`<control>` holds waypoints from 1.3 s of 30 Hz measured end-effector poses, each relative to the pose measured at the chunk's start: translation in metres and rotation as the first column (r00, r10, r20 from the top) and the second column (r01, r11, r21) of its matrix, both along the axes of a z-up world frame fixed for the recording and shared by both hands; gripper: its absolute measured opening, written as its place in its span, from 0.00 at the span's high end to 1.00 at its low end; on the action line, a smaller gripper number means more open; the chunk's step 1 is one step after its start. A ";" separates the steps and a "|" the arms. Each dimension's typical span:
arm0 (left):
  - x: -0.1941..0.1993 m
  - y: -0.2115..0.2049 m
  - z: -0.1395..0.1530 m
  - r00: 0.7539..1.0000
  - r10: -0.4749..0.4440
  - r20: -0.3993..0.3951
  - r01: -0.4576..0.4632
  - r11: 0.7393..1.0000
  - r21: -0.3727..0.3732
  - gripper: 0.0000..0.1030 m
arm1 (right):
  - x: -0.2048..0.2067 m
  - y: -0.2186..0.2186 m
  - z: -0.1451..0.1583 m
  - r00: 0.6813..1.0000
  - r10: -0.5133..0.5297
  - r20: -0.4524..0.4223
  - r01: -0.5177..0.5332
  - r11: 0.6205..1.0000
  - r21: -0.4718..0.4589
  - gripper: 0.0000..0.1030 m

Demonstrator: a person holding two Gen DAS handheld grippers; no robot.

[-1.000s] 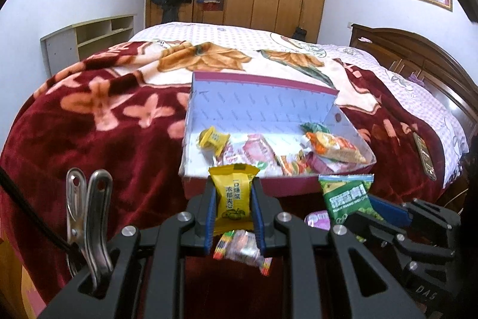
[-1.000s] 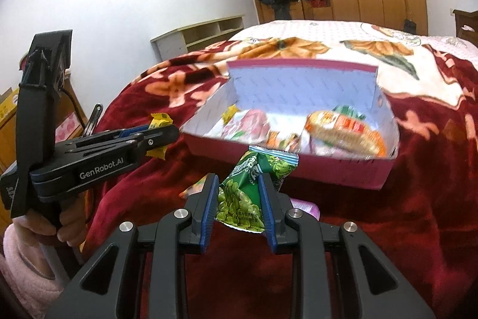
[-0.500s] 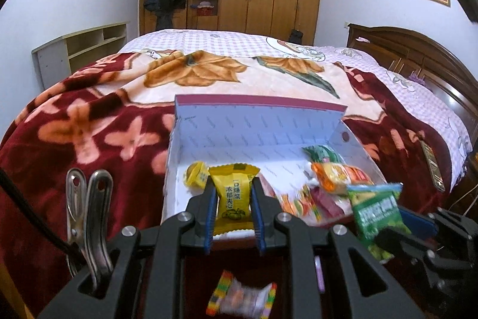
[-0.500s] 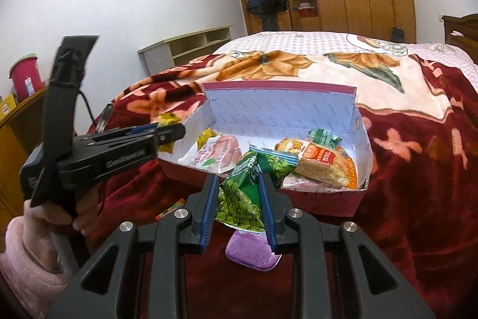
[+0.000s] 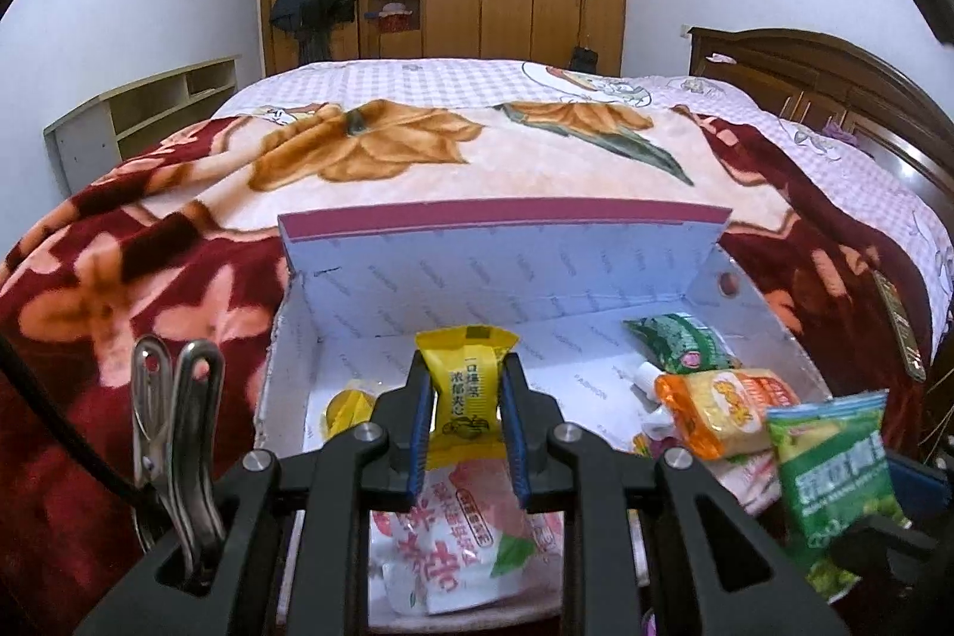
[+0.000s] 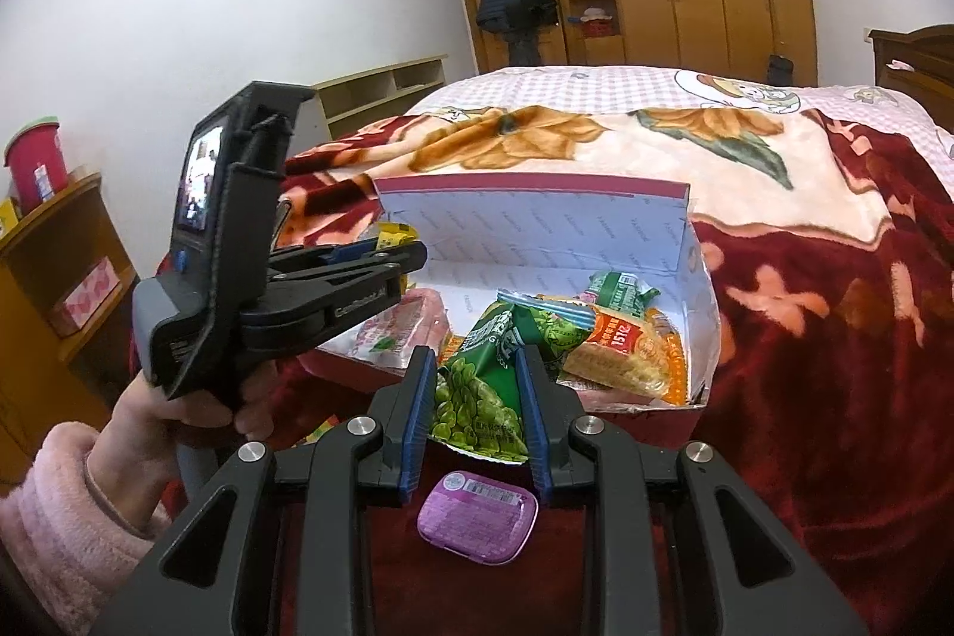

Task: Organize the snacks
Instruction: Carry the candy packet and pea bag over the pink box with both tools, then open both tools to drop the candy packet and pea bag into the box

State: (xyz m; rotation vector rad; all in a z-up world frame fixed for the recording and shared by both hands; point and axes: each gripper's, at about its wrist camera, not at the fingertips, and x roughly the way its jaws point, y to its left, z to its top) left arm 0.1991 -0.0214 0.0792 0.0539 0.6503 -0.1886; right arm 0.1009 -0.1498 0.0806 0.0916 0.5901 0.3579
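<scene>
A small yellow snack packet printed with Chinese characters (image 5: 467, 391) is pinched upright between the blue pads of the left gripper (image 5: 467, 433), above the open white cardboard box with a maroon rim (image 5: 507, 278) that rests on the red floral blanket (image 5: 119, 278). A green pea-snack bag with a crimped top (image 6: 486, 385) is clamped by the right gripper (image 6: 477, 415) at the box's near edge. Inside the box, an orange wafer packet (image 6: 626, 350) marked "1512" is seen at 1 o'clock of that bag. "GenRobot.AI" is partly readable on the left gripper's arm in the right wrist view. Only that view shows a purple oval tin (image 6: 477, 517) lying on the blanket at 6 o'clock; only the left wrist view shows a white-and-pink pouch (image 5: 459, 534) under the yellow packet.
</scene>
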 end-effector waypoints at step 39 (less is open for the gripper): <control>0.012 0.018 -0.029 0.995 0.064 -0.076 -0.069 0.995 -0.071 0.40 | 0.097 0.004 -0.019 0.997 -0.073 -0.034 0.071 0.996 -0.053 0.72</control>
